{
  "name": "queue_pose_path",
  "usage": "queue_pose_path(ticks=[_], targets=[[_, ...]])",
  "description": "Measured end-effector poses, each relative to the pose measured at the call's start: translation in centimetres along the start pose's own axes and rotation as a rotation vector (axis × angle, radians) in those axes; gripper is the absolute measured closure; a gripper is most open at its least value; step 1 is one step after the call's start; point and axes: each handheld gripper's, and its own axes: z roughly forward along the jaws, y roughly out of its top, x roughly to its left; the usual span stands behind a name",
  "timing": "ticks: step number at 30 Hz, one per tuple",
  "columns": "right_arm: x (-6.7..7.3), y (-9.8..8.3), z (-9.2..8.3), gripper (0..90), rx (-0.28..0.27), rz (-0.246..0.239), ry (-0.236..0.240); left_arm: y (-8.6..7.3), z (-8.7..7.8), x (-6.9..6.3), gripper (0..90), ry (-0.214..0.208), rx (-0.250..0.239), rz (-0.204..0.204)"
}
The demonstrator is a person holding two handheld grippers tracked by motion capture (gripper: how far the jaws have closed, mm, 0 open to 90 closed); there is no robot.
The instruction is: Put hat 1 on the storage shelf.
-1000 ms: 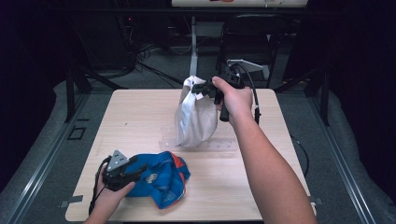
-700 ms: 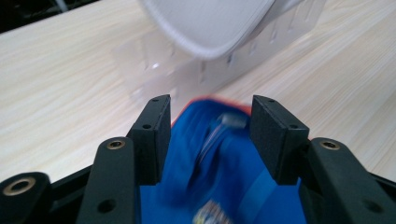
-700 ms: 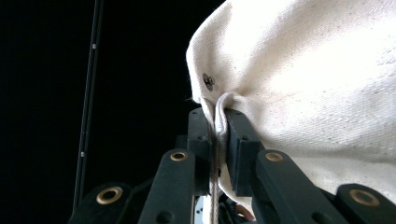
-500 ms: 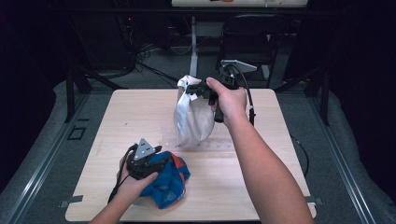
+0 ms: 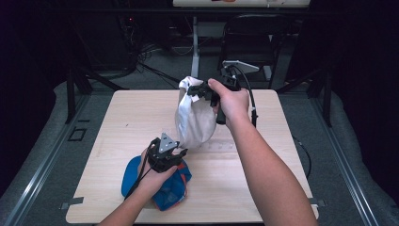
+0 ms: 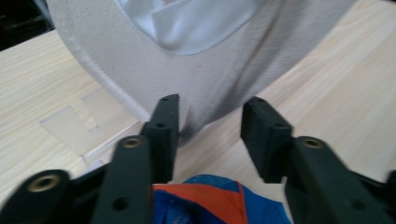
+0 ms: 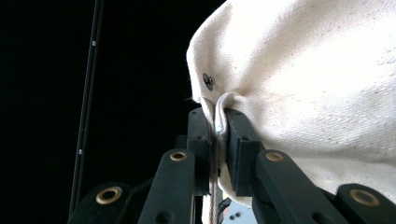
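My right tongs pinch the white cloth bag's top at frame centre, standing on the pale wooden tabletop. My left tongs, just closing, gape empty over the blue cloth; dark room behind.

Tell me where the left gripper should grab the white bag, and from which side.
Probably the bag's lower edge, the hem hanging just above the table, approached level from the person's side. The right gripper is shut on the top hem and holds the bag up, so the bottom hangs free. The left gripper already faces that edge; its jaws have been closing, with the bag's low tip just ahead of them and not pinched.
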Motion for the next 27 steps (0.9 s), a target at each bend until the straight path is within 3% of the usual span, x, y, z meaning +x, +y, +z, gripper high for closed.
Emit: queue_pose_path(ticks=[1, 3, 12, 21, 27], targets=[[0.0, 0.0, 0.0, 81.8, 0.003, -0.005, 0.000, 0.0, 0.2, 0.1, 66.7, 0.024, 0.006, 0.006], [0.0, -0.1, 0.0, 81.8, 0.003, -0.008, 0.001, -0.1, 0.1, 0.4, 73.3, 0.027, -0.003, 0.000], [0.3, -0.2, -0.1, 81.9, 0.003, -0.008, 0.008, -0.6, -0.4, 1.4, 80.1, 0.015, -0.026, 0.034], [0.2, 0.0, -0.4, 82.0, -0.008, -0.010, 0.010, -0.9, -0.6, 3.2, 80.2, -0.073, -0.069, -0.023], [0.3, -0.1, 0.1, 82.0, -0.005, -0.007, 0.020, -1.3, -0.7, 4.0, 80.3, -0.109, -0.084, -0.027]])
